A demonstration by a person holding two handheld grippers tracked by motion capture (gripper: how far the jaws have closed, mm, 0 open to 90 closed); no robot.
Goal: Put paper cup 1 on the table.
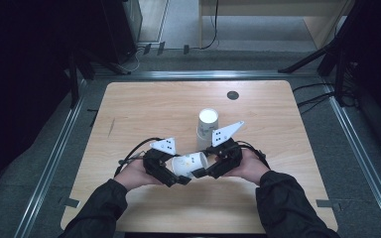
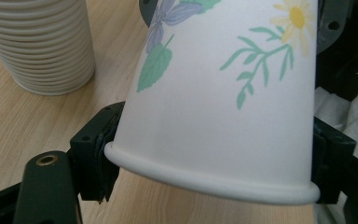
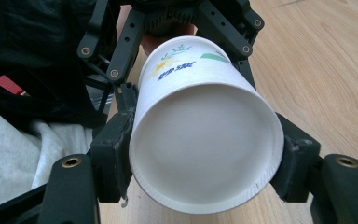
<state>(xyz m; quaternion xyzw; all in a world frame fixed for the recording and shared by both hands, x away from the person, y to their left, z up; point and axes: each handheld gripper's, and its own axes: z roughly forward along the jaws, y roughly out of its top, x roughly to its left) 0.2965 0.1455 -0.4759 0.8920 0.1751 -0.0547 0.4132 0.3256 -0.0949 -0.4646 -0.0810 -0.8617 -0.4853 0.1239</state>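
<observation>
A white paper cup with a printed flower pattern [image 1: 189,164] lies on its side above the tabletop [image 1: 129,114] near its front edge, long axis running left to right between the 2 hands. The left tool [image 1: 182,179] clamps its rolled rim end and the right tool [image 1: 202,172] clamps its base end, so both hold it equally close. Blue lettering on the cup is too blurred to read; a stack of white paper cups [image 1: 208,122] stands behind, toward the tabletop's middle.
</observation>
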